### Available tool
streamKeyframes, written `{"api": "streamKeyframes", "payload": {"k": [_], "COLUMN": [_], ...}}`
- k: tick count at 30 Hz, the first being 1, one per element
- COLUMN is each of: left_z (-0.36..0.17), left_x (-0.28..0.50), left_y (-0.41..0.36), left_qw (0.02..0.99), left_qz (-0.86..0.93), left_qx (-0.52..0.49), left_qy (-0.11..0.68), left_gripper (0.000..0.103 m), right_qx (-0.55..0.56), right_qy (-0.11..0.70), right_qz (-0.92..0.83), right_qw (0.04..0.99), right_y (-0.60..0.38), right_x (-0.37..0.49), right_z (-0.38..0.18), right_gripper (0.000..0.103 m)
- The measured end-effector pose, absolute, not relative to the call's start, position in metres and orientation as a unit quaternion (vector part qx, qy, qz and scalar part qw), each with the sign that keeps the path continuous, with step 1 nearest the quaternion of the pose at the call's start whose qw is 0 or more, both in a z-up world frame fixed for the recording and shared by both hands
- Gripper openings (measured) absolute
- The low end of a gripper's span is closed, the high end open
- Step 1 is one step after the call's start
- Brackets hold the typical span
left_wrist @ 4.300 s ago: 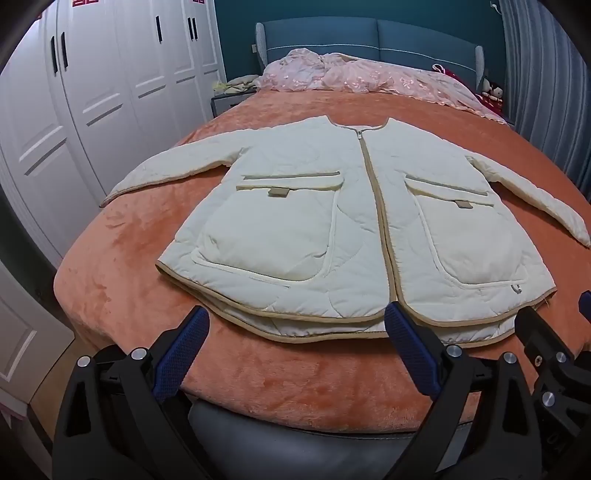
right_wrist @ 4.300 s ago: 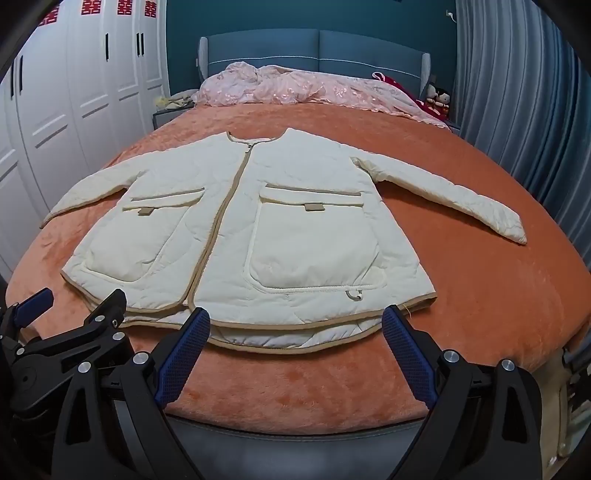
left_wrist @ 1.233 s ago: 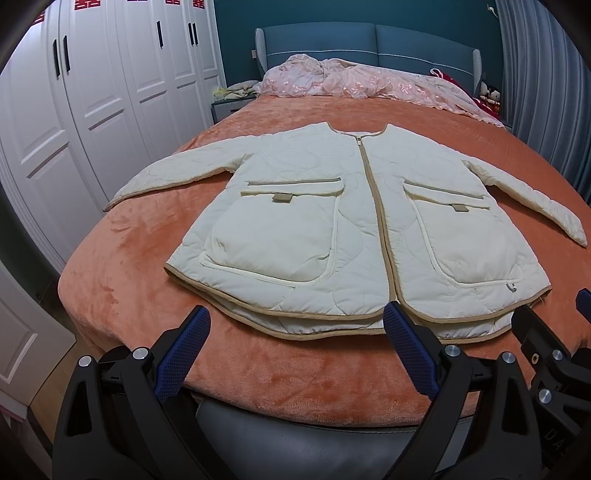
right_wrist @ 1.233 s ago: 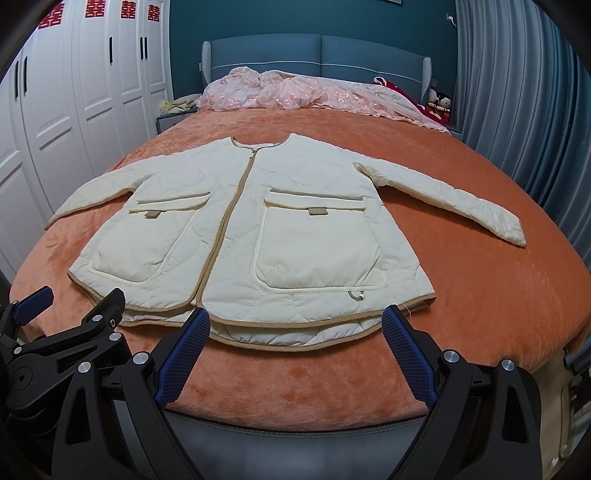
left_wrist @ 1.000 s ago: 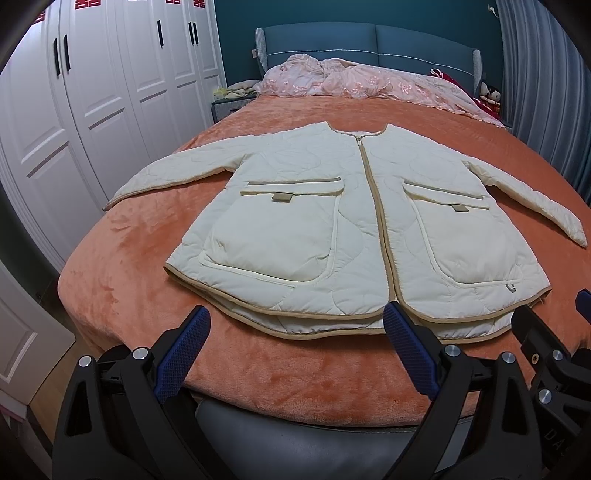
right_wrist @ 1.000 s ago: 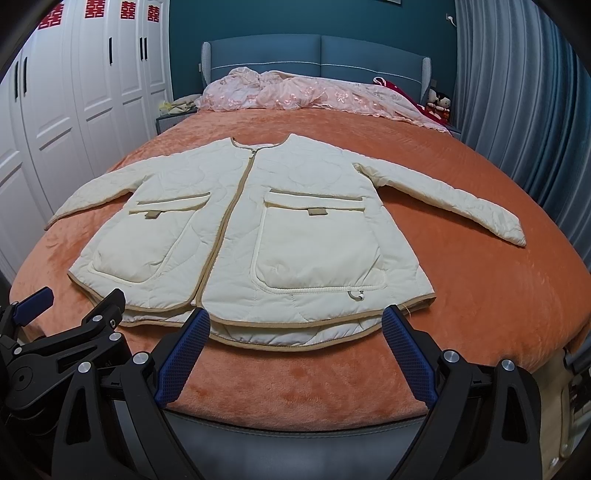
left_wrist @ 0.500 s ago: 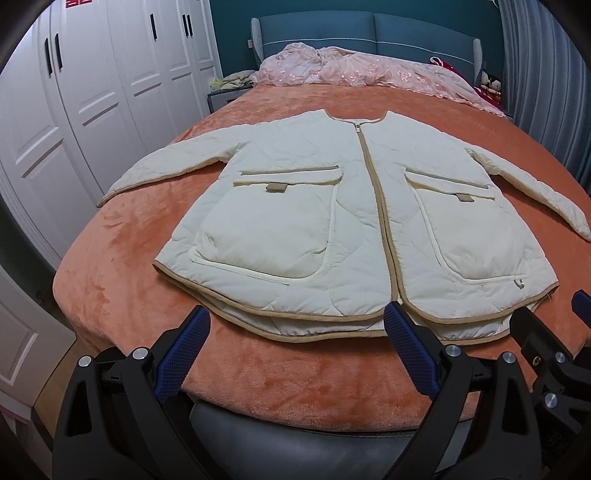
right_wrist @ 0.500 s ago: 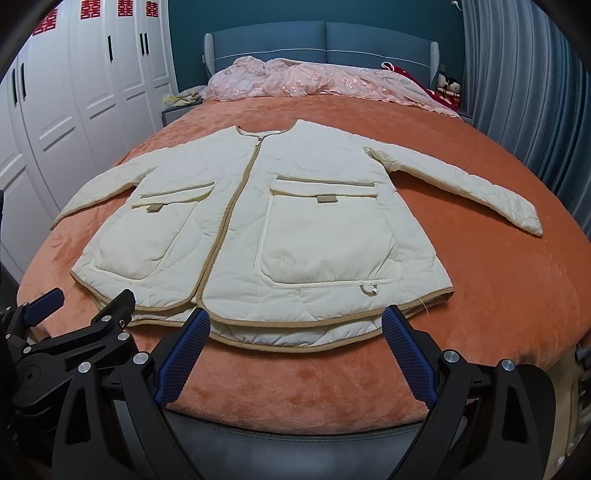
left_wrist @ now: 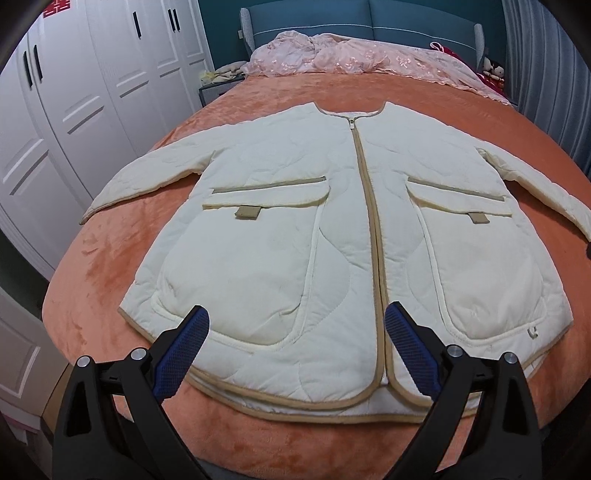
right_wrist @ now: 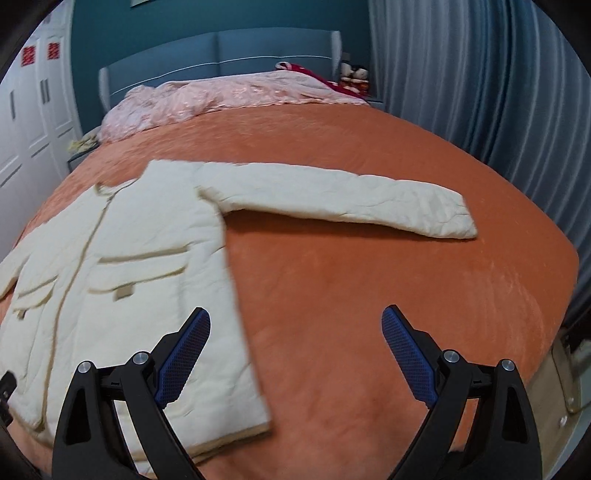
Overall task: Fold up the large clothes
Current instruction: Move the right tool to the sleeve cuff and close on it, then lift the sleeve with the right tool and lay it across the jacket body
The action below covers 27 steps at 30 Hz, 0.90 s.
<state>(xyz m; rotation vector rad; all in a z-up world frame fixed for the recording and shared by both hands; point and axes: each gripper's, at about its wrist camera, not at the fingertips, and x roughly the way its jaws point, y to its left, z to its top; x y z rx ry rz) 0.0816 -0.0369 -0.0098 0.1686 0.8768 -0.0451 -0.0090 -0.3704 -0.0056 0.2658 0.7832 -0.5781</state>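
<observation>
A cream quilted jacket (left_wrist: 332,229) with tan trim lies flat and zipped on the orange bed, sleeves spread out. My left gripper (left_wrist: 295,332) is open and empty, just above the jacket's lower hem left of the zipper. My right gripper (right_wrist: 293,332) is open and empty, over the bedspread beside the jacket's right side edge (right_wrist: 236,295). The jacket (right_wrist: 122,258) fills the left of the right wrist view, and its right sleeve (right_wrist: 343,203) stretches out ahead of the gripper.
The orange bedspread (left_wrist: 110,258) covers a round-edged bed. A pink quilt (left_wrist: 351,55) is piled by the blue headboard (left_wrist: 369,22). White wardrobes (left_wrist: 74,92) stand to the left, and grey curtains (right_wrist: 480,74) hang to the right.
Both grippers have moved forward over the bed. The left one has come in above the hem. The right one has swung right toward the right sleeve. The jacket has not moved.
</observation>
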Motion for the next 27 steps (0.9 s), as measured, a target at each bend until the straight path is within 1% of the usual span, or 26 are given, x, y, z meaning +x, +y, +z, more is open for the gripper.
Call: {"api": "streamKeyframes", "payload": {"k": [5,9,14,17,18,19,21,23,25,27], "left_z": [-0.019,-0.027,-0.035,-0.039,-0.041,-0.043,-0.044,-0.045,-0.046,-0.046], "left_x": [0.114,0.136,0.158,0.168,0.171,0.174,0.180,0.185,0.189,0.193], "left_y": [-0.042,-0.042,-0.042,-0.042,-0.042,-0.041,-0.037,-0.032,-0.026,-0.019], "left_qw": [0.898,0.895,0.891,0.889,0.887,0.886,0.884,0.883,0.882,0.881], "left_qz": [-0.006,0.015,0.029,0.033,0.034,0.035,0.037,0.040,0.045,0.052], "left_qx": [0.083,0.084,0.080,0.081,0.080,0.078,0.072,0.068,0.064,0.058], "left_qy": [0.431,0.438,0.446,0.450,0.453,0.456,0.461,0.462,0.464,0.467], "left_gripper": [0.094,0.094,0.094,0.094,0.094,0.094,0.094,0.094,0.094,0.094], "right_qx": [0.240,0.326,0.396,0.393,0.391,0.391,0.389,0.364,0.332,0.325], "right_qy": [0.372,0.362,0.336,0.324,0.321,0.321,0.327,0.328,0.338,0.329], "right_qz": [-0.314,-0.359,-0.388,-0.394,-0.389,-0.382,-0.376,-0.386,-0.381,-0.342], "right_qw": [0.840,0.796,0.762,0.765,0.770,0.773,0.775,0.782,0.794,0.818], "right_y": [-0.492,-0.566,-0.619,-0.634,-0.637,-0.639,-0.644,-0.643,-0.637,-0.623], "right_x": [-0.004,-0.007,-0.011,-0.001,0.006,0.014,0.033,0.052,0.081,0.108], "right_z": [-0.027,-0.054,-0.081,-0.084,-0.083,-0.082,-0.078,-0.068,-0.054,-0.034], "right_gripper": [0.092,0.092,0.092,0.092,0.087,0.076,0.066,0.050,0.001,0.001]}}
